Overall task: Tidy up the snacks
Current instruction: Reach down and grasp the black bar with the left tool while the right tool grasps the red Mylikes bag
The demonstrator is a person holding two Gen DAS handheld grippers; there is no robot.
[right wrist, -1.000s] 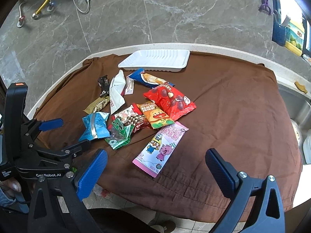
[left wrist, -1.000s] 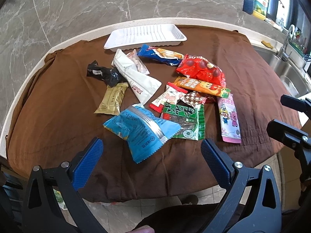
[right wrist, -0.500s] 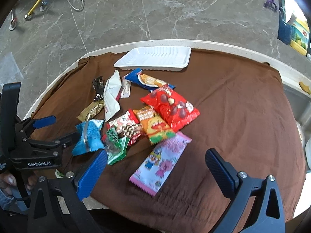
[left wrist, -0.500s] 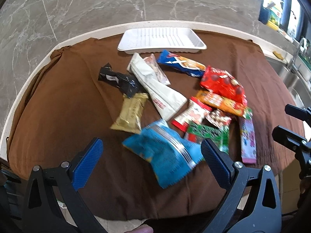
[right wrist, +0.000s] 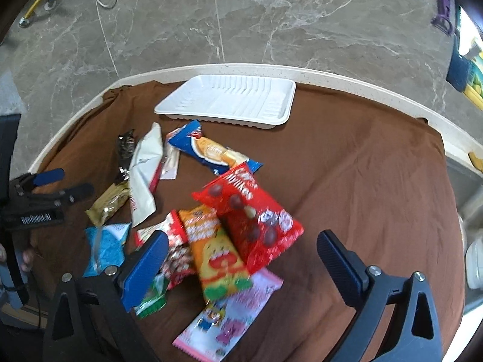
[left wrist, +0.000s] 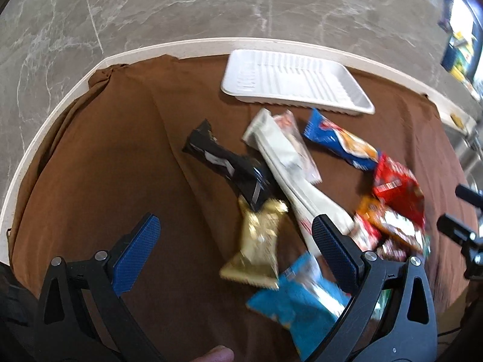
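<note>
Several snack packs lie in a heap on a brown cloth. My left gripper hangs open above a gold pack, with a black pack and a long white pack just beyond it and a light blue pack below. My right gripper is open over an orange pack and a red pack; a pink pack lies nearest. A white ribbed tray sits empty at the far edge. A dark blue biscuit pack lies in front of it.
The cloth has bare room on its right half and on its far left. A marble wall rises behind the counter rim. A sink area lies to the right. The left gripper shows at the right wrist view's left edge.
Both grippers have moved forward and down toward the heap. The left view has swung left, so the gold and black packs now lie ahead. Both stay open and no pack has moved.
</note>
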